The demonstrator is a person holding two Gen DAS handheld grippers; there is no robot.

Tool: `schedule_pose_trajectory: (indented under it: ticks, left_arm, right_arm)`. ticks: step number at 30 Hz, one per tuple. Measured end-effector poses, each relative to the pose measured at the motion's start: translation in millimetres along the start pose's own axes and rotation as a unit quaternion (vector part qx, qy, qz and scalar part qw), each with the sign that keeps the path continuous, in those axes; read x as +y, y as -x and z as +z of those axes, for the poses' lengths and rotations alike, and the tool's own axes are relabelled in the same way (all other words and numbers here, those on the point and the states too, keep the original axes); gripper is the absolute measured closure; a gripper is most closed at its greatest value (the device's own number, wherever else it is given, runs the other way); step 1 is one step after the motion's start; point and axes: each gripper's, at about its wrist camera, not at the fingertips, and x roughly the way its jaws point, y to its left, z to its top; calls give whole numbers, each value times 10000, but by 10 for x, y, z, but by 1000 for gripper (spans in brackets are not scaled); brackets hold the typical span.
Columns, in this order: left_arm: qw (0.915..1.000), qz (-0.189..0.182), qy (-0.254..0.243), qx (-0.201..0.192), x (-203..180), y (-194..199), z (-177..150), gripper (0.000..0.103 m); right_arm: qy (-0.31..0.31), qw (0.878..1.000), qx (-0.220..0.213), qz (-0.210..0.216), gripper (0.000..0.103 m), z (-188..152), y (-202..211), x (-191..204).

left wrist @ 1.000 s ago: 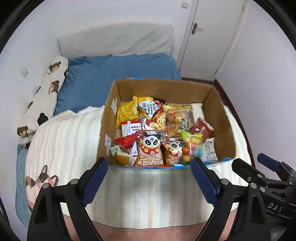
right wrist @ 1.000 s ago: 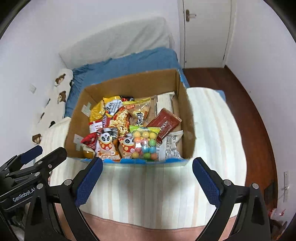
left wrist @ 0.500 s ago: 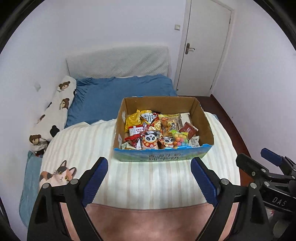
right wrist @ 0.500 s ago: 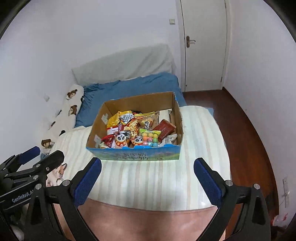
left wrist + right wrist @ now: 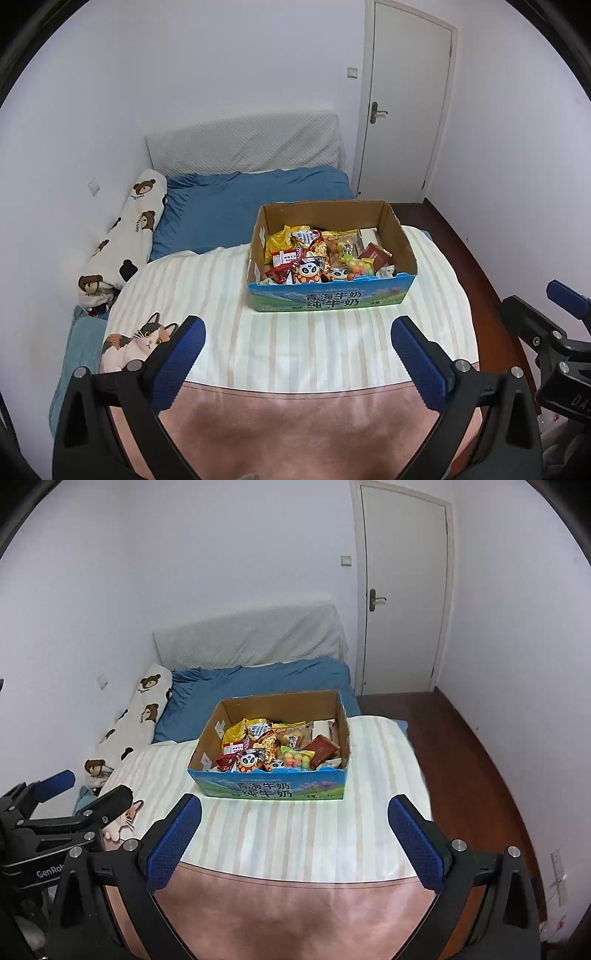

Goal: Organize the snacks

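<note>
The box point(image 5: 332, 295) is sitting on the striped blanket point(image 5: 295, 343) on the bed, its printed blue front wall facing both cameras, and the snacks point(image 5: 317, 254) are lying heaped inside it: yellow bags toward the far left corner, a panda packet point(image 5: 309, 271) against the front wall, a bag of coloured balls point(image 5: 295, 757) just right of that, and a dark red packet point(image 5: 321, 747) toward the right wall. The left claw point(image 5: 295, 354) is hanging well short of the box, over the near part of the blanket; its jaws have just been opening and are standing spread wide with nothing between them. The right claw point(image 5: 293, 830) is hanging likewise, well apart from the box, its jaws spread and pinching nothing. Beyond the box a blue sheet point(image 5: 251, 199) is covering the bed up to a grey headboard point(image 5: 243, 144), and a bear-print bolster point(image 5: 125, 232) is lying left of the box against the wall. A white door point(image 5: 402, 107) is standing closed behind the box to the right.
</note>
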Motion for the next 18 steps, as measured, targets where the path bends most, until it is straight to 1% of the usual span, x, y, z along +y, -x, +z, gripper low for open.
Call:
schedule_pose_trajectory:
  ticks: [5, 10, 18]
  left_arm:
    - [10000, -45, 32, -33, 0, 77, -35, 0]
    - [10000, -72, 63, 15, -21, 84, -81, 0]
    - [9997, -22, 200, 170, 11, -143, -29, 0]
  right_arm:
    - [1, 10000, -53, 9, 0, -29, 115, -9]
    - [10, 10000, -69, -6, 0, -35, 125, -22]
    - [-144, 9998, -22, -141, 0, -1, -45, -88]
